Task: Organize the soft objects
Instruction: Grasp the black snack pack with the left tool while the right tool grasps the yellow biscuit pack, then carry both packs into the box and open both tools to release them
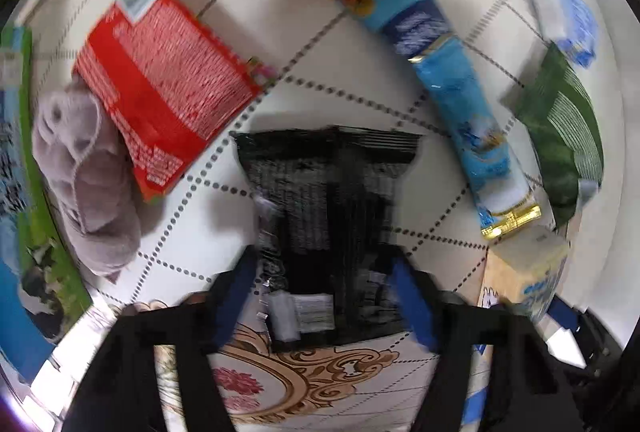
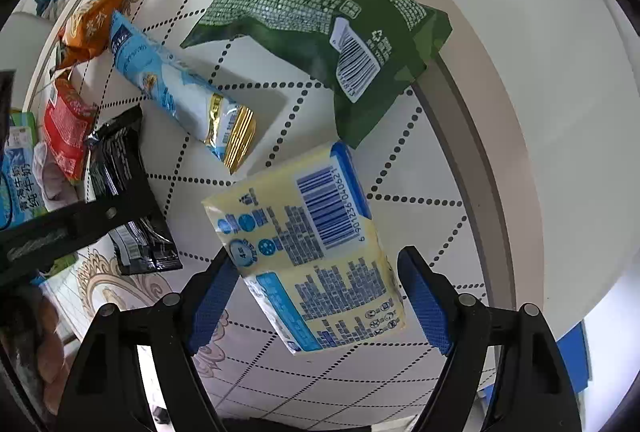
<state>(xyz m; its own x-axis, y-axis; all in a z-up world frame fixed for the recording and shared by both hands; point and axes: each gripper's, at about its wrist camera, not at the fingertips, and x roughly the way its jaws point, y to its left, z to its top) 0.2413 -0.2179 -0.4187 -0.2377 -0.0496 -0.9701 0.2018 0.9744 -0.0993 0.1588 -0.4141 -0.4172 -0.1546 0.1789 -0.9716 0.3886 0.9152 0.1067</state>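
Straddling the black packet, the left gripper (pads apart, like the right gripper around the yellow tissue pack) risks pinching only slippery film.

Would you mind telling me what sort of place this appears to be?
Probably a home table: a patterned tablecloth carries snack packets such as the green bag, a tissue pack and a grey towel.
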